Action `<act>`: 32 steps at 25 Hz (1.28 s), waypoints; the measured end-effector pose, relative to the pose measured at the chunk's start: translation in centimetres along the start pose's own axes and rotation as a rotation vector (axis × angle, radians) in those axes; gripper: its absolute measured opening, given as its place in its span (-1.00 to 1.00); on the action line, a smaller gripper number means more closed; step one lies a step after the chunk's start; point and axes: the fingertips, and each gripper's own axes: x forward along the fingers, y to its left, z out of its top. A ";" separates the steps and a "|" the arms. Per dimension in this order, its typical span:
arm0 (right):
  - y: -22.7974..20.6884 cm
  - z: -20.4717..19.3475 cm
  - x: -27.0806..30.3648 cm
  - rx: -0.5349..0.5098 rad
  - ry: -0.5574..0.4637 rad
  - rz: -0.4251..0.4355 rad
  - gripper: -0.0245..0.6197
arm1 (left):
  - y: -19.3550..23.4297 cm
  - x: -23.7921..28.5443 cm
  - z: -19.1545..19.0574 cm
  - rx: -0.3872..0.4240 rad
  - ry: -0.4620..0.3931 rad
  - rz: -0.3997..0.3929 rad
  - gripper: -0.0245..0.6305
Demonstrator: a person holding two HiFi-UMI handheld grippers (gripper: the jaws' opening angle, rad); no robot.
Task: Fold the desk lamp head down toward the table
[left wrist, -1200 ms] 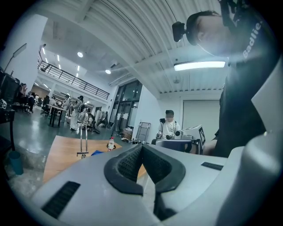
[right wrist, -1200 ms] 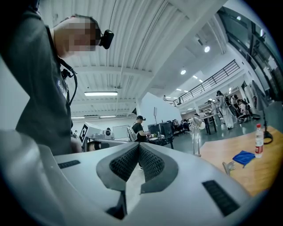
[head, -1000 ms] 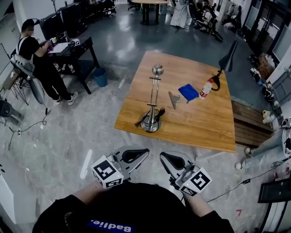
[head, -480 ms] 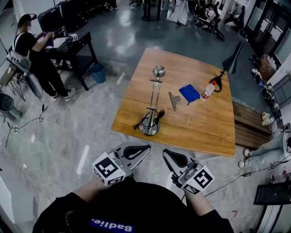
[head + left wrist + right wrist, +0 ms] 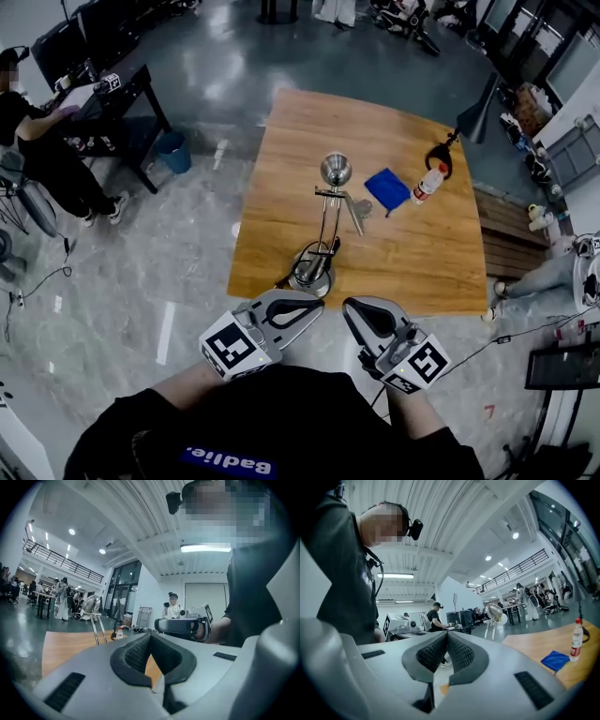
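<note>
At the near edge of the wooden table [image 5: 424,255], closer to its left corner, the desk lamp [image 5: 326,217] stands upright on a round metal base, with a black cable curled beside that base. Two thin chrome rods rise from the base to a rounded, shiny lamp head at the top, so the head is still raised and not folded toward the tabletop. Beyond the lamp, a small grey metal piece [image 5: 357,205] lies just beside a blue cloth [image 5: 387,188], and a clear bottle [image 5: 427,182] with a red cap stands near the cloth on its right. Both tools are held low in front of the person's chest, short of the table and well apart from the lamp. The left gripper [image 5: 317,303] has its jaws pressed together with nothing between the ribbed pads, as its own view shows [image 5: 151,637], where the lamp's head and rods [image 5: 93,607] appear off to the left. The right gripper [image 5: 347,307] is likewise closed and empty [image 5: 446,635], with the lamp [image 5: 494,612] further off to its right. Their tips angle toward each other without touching. At a dark desk on the far left a person [image 5: 39,150] sits working.
</note>
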 end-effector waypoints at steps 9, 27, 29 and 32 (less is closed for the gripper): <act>-4.1 0.0 2.8 0.022 0.029 0.015 -0.90 | 4.1 2.0 -1.1 -0.012 0.032 -0.005 -0.90; -9.2 -0.6 4.4 0.052 0.087 0.057 -0.90 | 7.5 3.8 -7.0 -0.048 0.143 0.056 -0.90; -9.4 -0.8 4.5 0.057 0.091 0.060 -0.90 | 7.8 3.8 -7.7 -0.062 0.159 0.062 -0.90; -9.7 -1.0 4.8 0.064 0.098 0.066 -0.90 | 8.2 3.9 -8.6 -0.069 0.171 0.064 -0.90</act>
